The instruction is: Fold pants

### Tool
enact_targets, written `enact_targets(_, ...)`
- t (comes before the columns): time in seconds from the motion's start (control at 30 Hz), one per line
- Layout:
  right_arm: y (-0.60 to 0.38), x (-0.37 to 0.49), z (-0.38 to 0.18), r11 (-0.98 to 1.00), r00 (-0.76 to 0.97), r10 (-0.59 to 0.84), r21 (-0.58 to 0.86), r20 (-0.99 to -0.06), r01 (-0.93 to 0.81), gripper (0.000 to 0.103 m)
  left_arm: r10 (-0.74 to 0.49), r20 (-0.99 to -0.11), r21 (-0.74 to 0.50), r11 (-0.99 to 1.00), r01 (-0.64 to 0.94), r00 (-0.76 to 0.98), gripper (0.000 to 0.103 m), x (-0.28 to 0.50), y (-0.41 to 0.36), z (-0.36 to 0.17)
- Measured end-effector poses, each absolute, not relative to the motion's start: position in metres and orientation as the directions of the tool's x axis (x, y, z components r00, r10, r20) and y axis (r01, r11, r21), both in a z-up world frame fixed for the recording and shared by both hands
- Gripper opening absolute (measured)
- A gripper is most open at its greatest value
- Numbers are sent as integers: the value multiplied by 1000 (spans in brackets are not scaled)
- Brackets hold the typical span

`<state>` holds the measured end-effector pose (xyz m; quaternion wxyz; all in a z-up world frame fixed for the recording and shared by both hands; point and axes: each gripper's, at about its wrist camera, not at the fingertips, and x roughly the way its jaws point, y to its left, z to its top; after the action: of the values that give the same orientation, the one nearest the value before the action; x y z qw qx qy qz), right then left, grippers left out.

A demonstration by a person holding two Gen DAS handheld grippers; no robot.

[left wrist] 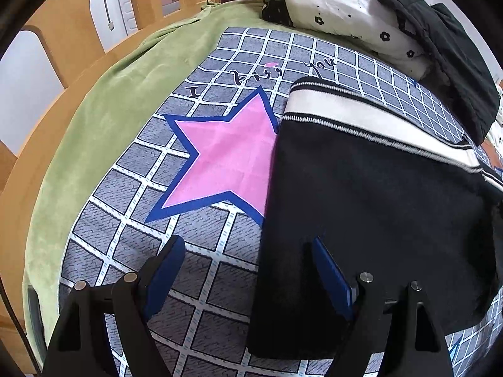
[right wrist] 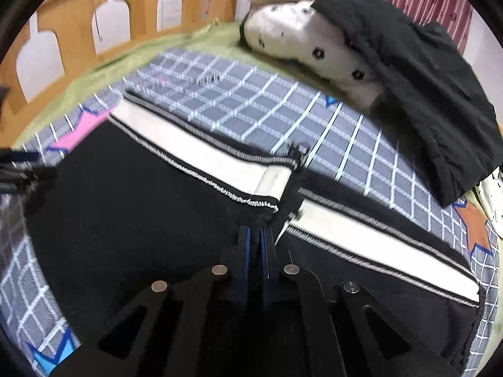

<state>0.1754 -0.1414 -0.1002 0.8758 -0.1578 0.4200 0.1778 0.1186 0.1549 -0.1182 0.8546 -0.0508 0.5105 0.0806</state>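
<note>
Pants [right wrist: 141,207] between right fingers [right wrist: 243,251]

Pants [left wrist: 361,207] on sheet [left wrist: 195,282], pillow [left wrist: 345,9] behind

The left wrist camera looks down its own left gripper [left wrist: 248,267] from low and close over the bed, facing the wooden headboard [left wrist: 72,22]; the pants [left wrist: 361,220] fill its right half. The right wrist camera sits closer, just above the pants [right wrist: 141,207], looking along the right gripper [right wrist: 254,235] in the same direction, its picture smeared. Both views share the white waistband [left wrist: 361,116], the pink star [left wrist: 226,157] on the checked sheet [left wrist: 195,308], the flowered pillow [left wrist: 345,9] and the dark garment [left wrist: 446,56] beyond.
</note>
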Motion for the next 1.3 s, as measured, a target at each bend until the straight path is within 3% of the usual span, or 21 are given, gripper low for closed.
enact_targets(0.13, -151, 175, -95, 898, 576, 208, -78, -791, -432, 6, 86, -878, -3, 983, -186, 470, 81, 118, 154, -118)
enact_targets(0.27, -143, 180, -121, 896, 550, 142, -129, -823, -424, 6, 70, -880, -21, 982, -187, 469, 81, 117, 155, -118)
enact_targets(0.53, -138, 183, -128, 905, 530, 103, -142, -842, -402, 10, -41, -875, -125, 982, -143, 482, 80, 108, 161, -124)
enact_targets(0.63, -155, 176, -108, 927, 532, 112, -105, -840, -361, 29, -117, -865, -206, 969, -133, 488, 80, 94, 171, -131)
enact_targets(0.7, -164, 168, -96, 940, 545, 87, -114, -834, -323, 48, -184, -852, -275, 954, -119, 491, 80, 86, 178, -136)
enact_targets(0.73, -169, 162, -88, 946, 552, 86, -106, -829, -307, 50, -218, -839, -310, 945, -108, 500, 80, 80, 183, -138)
enact_targets(1.07, -204, 109, -39, 980, 629, 109, -24, -769, -199, 50, -385, -738, -455, 890, 12, 554, 79, 69, 177, -148)
enact_targets(1.3, -247, 82, -63, 992, 588, 121, 80, -800, -95, 50, -331, -753, -407, 914, -7, 569, 78, 78, 157, -150)
